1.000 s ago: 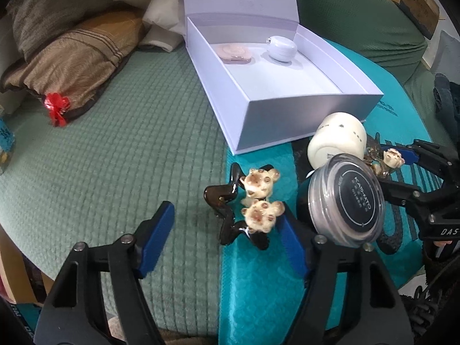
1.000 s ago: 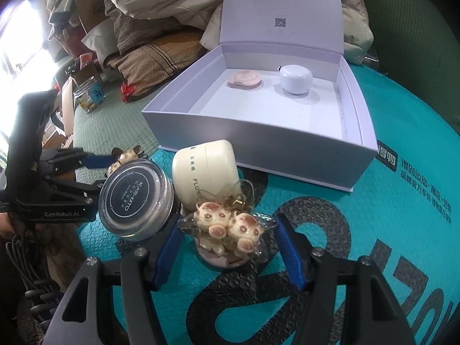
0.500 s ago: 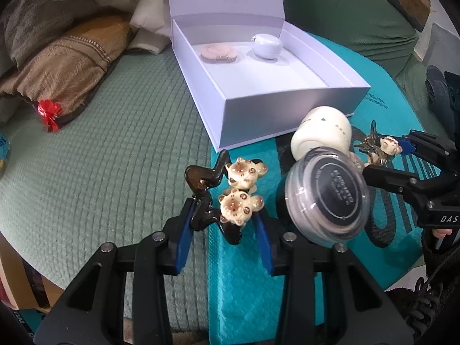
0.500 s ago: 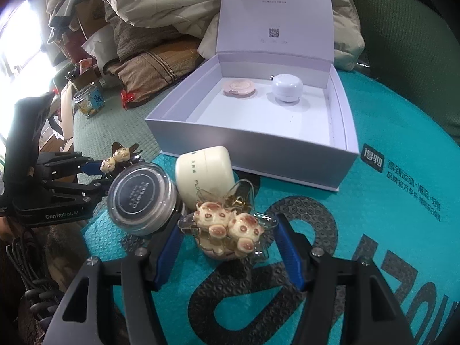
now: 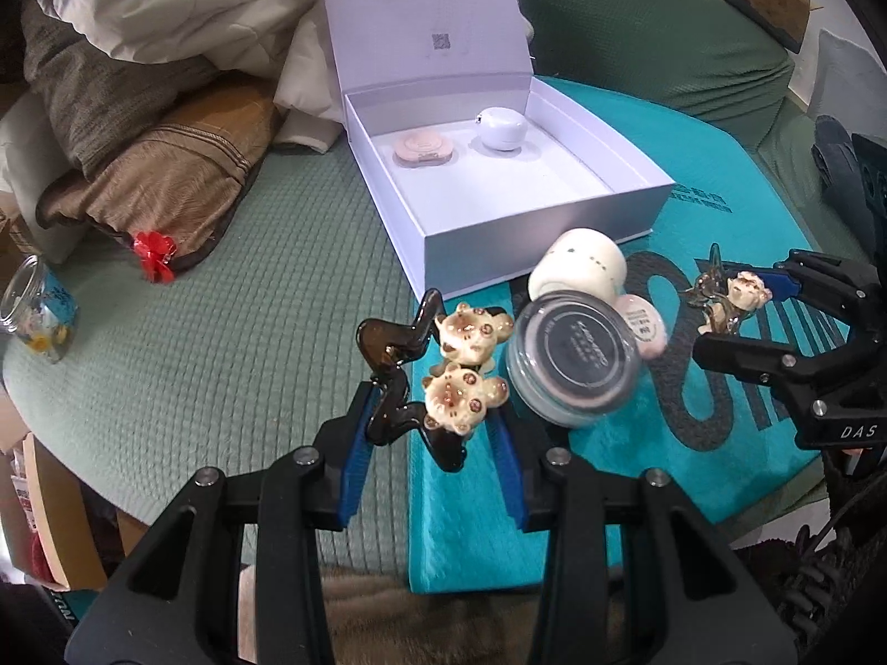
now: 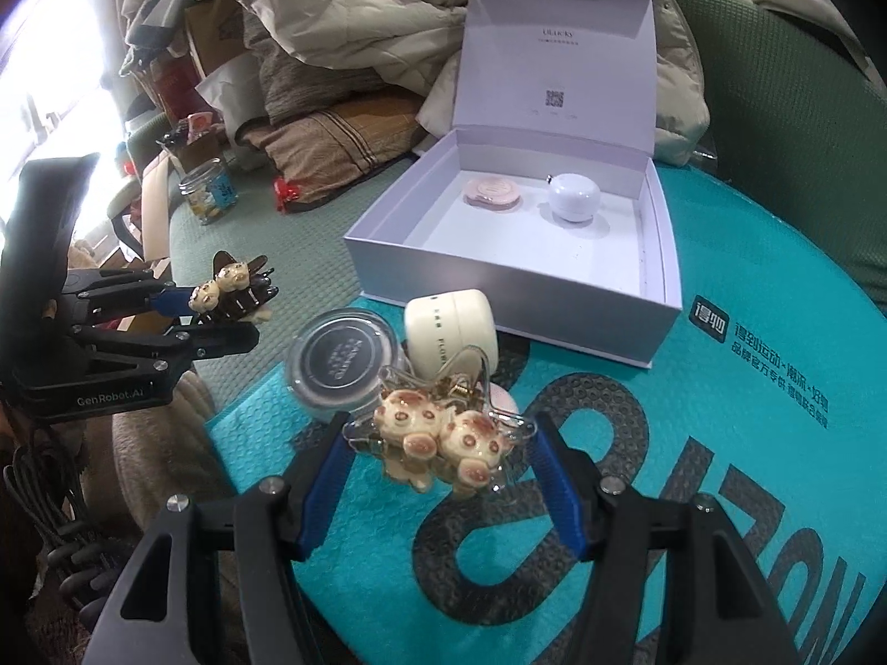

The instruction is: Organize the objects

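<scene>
My left gripper [image 5: 429, 432] is shut on a dark brown hair clip with two cream bear charms [image 5: 463, 357] and holds it lifted above the green cover. It also shows in the right wrist view [image 6: 222, 299]. My right gripper [image 6: 443, 460] is shut on a clear hair clip with two cream bear charms [image 6: 438, 432], lifted over the teal mat; it also shows in the left wrist view [image 5: 732, 299]. The open white box [image 6: 499, 277] behind holds a pink compact [image 6: 490, 191] and a white round case [image 6: 574, 199].
A clear jar with a black lid [image 5: 576, 366], a cream jar on its side [image 5: 582, 269] and a small pink item [image 5: 643, 324] lie on the teal mat [image 6: 720, 443] before the box. Pillows and bedding [image 5: 166, 177] pile at back left. A glass jar [image 5: 36, 310] stands far left.
My left gripper closed on the dark clip and lifted it. My right gripper lifted the clear clip. Both views drew back from the box.
</scene>
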{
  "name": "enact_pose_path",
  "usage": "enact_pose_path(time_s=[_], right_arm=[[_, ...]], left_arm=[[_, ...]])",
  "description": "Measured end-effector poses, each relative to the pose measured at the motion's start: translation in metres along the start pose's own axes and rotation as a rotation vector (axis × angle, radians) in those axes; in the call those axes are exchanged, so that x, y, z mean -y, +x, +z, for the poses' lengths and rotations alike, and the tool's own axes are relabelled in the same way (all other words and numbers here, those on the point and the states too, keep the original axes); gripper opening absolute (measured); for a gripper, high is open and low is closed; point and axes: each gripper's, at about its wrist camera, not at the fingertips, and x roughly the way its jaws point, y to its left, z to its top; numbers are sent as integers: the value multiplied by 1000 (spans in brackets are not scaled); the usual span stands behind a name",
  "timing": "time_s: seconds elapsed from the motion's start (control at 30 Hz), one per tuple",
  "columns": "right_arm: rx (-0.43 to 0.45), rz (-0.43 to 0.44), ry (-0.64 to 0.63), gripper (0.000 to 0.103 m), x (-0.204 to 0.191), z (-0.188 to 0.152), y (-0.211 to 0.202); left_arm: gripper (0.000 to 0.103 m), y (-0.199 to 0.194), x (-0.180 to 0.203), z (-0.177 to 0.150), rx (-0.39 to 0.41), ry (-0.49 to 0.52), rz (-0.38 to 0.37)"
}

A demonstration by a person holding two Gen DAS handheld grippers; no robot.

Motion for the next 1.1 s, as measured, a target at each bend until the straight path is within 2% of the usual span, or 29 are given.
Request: enact_pose_path(time_s=[0.53, 1.1], right_arm=[[7, 28, -54, 64, -18, 2, -21], [6, 45, -79, 64, -9, 41, -3]], left_arm=[[37, -36, 13, 0, 15, 6, -3], [37, -24, 19, 38, -11, 83, -6]])
